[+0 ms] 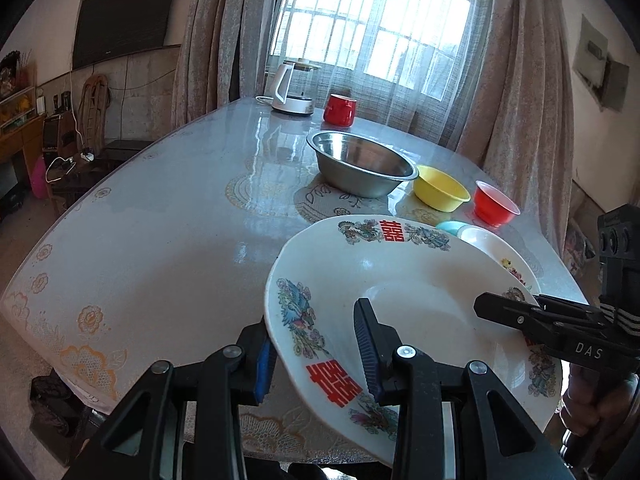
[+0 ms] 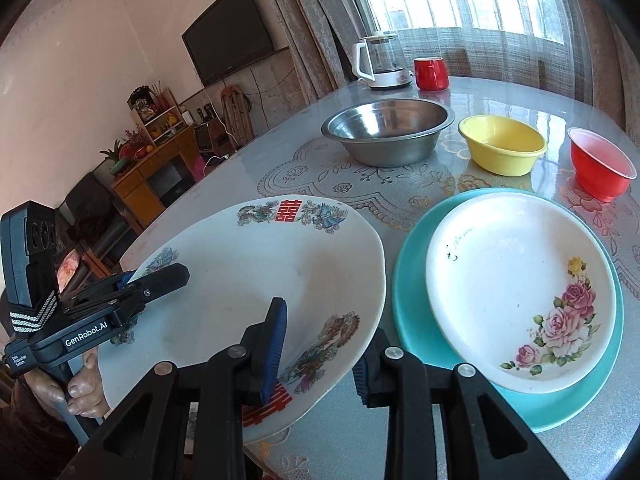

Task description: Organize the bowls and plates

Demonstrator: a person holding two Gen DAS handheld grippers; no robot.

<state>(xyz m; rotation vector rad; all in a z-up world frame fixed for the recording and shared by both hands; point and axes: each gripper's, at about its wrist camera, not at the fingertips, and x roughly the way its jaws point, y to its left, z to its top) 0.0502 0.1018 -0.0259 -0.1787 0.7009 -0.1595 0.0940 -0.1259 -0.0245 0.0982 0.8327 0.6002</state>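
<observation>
Clearly both tools share one load: the left hand-held gripper pinches the near-left rim of the dragon plate, and the right hand-held gripper pinches its opposite rim. The plate hangs tilted above the desk, apparently clear of it, its bowl facing up and toward the cameras. Its likely destination, the rose plate stacked on the teal plate, lies just right of the right hand-held gripper, which is the nearer one. The plates are round, with no long axis; the double-happiness mark points away, toward the steel bowl.
</observation>
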